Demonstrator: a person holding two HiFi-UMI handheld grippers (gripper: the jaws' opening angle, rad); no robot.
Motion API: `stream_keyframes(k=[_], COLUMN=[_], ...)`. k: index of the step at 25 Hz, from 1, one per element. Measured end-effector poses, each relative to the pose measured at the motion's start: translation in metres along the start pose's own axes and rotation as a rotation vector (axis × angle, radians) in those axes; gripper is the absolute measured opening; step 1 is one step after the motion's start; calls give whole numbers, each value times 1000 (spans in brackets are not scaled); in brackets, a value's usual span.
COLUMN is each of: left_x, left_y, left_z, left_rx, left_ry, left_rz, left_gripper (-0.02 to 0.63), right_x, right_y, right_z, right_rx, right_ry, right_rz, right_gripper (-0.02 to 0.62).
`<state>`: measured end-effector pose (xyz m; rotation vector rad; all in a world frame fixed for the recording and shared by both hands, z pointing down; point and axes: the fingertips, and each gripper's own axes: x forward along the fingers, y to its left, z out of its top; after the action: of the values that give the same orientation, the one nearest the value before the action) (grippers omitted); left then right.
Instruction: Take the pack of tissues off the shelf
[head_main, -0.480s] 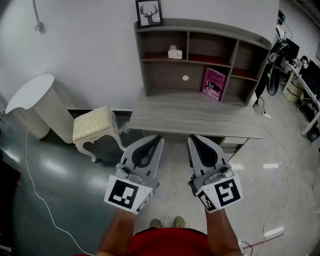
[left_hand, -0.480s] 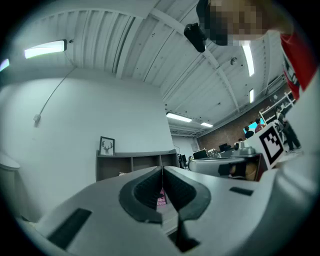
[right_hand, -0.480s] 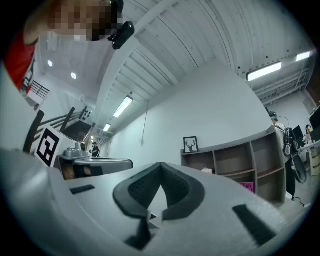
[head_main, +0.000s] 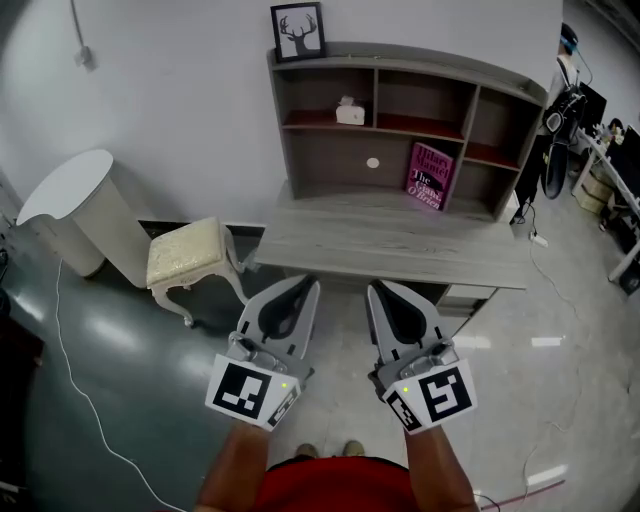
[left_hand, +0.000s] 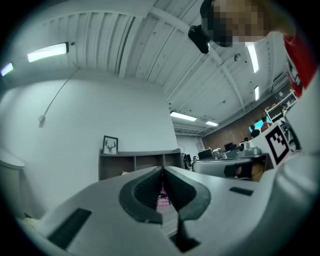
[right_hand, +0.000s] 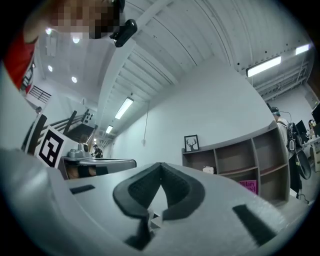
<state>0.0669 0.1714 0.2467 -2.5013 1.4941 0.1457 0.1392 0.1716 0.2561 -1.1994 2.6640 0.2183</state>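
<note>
Grey wood-grain desk (head_main: 400, 240) stands against a white wall (head_main: 170, 110), carrying a matching hutch (head_main: 375, 96) of open compartments. A framed deer picture (head_main: 298, 31) sits on the hutch's top at its left end. A pink book (head_main: 428, 175) leans in the lower row. At 9 o'clock from the desk are a cream upholstered stool (head_main: 190, 255) and, further out, a white round-topped table (head_main: 65, 195). The glossy dark floor (head_main: 110, 350) has a thin cable (head_main: 75, 370) trailing over it.

The pack of tissues (head_main: 350, 110) lies in the upper left compartment, on its shelf board. The left gripper (head_main: 300, 283) and right gripper (head_main: 375, 287) hang side by side in front of the desk's near edge. Both have their jaws pressed together with nothing between them. From the pair, the pack lies at about 12 o'clock, well apart, beyond the whole desktop.
</note>
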Motion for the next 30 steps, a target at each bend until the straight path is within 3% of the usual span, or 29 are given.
stream_keyframes(k=[10, 14, 21, 25, 30], left_x=[37, 51, 83, 106, 136], left_y=[-2, 17, 84, 136, 198], left_z=[-12, -18, -41, -51, -60], left_rx=[10, 9, -8, -18, -35], left_ry=[6, -1, -19, -32, -41], left_rz=[62, 71, 59, 22, -43], left_gripper=[9, 9, 9, 9, 9], right_x=[16, 38, 112, 169, 236], right_y=[-40, -50, -65, -77, -93], right_z=[-3, -12, -42, -55, -73], right_rx=[-26, -35, -68, -94, -109], right_ry=[-2, 14, 57, 84, 123], right_rz=[12, 8, -54, -142, -258], right_gripper=[8, 52, 155, 260, 339])
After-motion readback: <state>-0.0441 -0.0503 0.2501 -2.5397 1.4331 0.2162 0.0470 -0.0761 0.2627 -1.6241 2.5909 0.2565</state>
